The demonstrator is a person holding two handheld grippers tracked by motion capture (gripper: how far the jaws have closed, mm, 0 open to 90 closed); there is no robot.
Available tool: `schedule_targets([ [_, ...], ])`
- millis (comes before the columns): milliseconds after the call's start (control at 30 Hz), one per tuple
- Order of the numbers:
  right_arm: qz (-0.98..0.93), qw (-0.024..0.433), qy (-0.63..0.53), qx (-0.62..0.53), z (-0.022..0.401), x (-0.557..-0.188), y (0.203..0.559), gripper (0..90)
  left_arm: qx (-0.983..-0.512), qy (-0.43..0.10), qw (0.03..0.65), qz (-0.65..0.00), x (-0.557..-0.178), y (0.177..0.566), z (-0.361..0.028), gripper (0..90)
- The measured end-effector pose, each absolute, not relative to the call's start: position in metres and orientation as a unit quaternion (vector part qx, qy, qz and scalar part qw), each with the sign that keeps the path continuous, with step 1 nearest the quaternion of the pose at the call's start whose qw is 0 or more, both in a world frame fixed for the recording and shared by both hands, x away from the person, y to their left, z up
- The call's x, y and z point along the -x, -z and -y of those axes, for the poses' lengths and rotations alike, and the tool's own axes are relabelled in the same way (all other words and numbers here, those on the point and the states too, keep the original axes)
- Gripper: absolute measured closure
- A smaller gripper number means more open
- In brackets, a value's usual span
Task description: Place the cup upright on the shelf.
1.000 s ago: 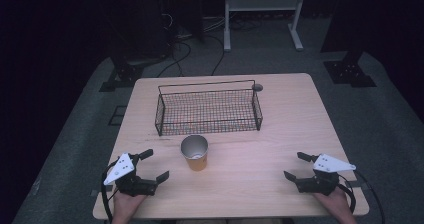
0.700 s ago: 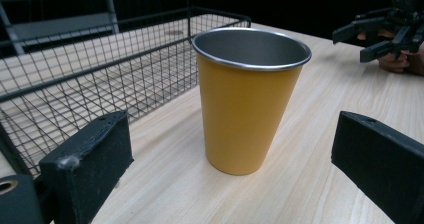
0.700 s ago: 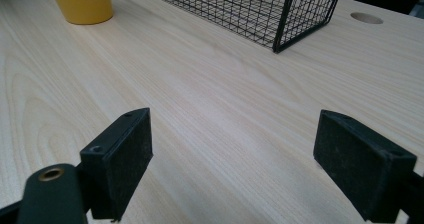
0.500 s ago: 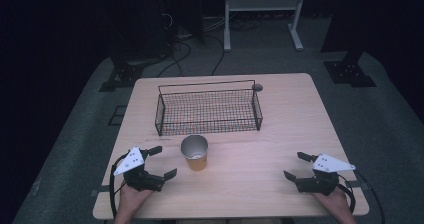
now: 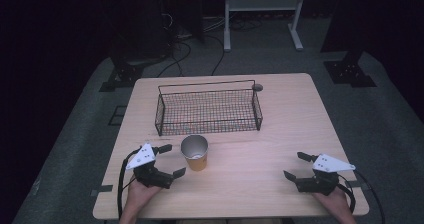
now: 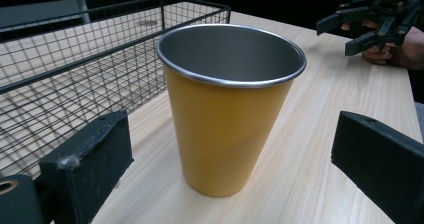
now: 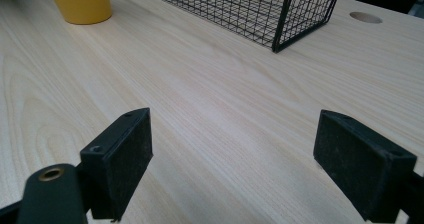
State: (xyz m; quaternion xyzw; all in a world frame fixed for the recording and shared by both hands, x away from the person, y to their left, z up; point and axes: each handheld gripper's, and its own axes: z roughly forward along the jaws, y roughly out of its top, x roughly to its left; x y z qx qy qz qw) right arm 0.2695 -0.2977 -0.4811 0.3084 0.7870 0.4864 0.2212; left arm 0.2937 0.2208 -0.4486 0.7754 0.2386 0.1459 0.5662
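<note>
A yellow metal cup (image 5: pixel 195 154) with a bare steel inside stands upright on the wooden table (image 5: pixel 260 144), in front of the black wire basket (image 5: pixel 207 106). My left gripper (image 5: pixel 172 160) is open just to the cup's left, its jaws pointing at the cup without touching it. In the left gripper view the cup (image 6: pixel 230 109) looms close ahead of the spread jaws of my left gripper (image 6: pixel 232 134). My right gripper (image 5: pixel 294 165) is open near the front right, over bare table. In its own view my right gripper (image 7: pixel 232 129) holds nothing, and the cup (image 7: pixel 80 1) is far off.
The basket (image 7: pixel 250 4) looks empty and sits mid-table, with a round hole (image 5: pixel 257 87) in the tabletop at its far right corner. My right gripper (image 6: pixel 372 24) shows across the table in the left gripper view. Dark floor, cables and a white stand lie beyond.
My left gripper has slid right and slightly forward, closing in on the cup. The right gripper and the cup have stayed put.
</note>
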Motion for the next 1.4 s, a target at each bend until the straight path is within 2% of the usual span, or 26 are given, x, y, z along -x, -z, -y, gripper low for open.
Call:
schedule_targets([
  [1400, -0.787, 0.222, -0.486, -0.308, 0.298, -0.269, 0.481, 14.8, -0.781, -0.127, 0.564, -0.234, -0.317, 0.452, -0.185, 1.8],
])
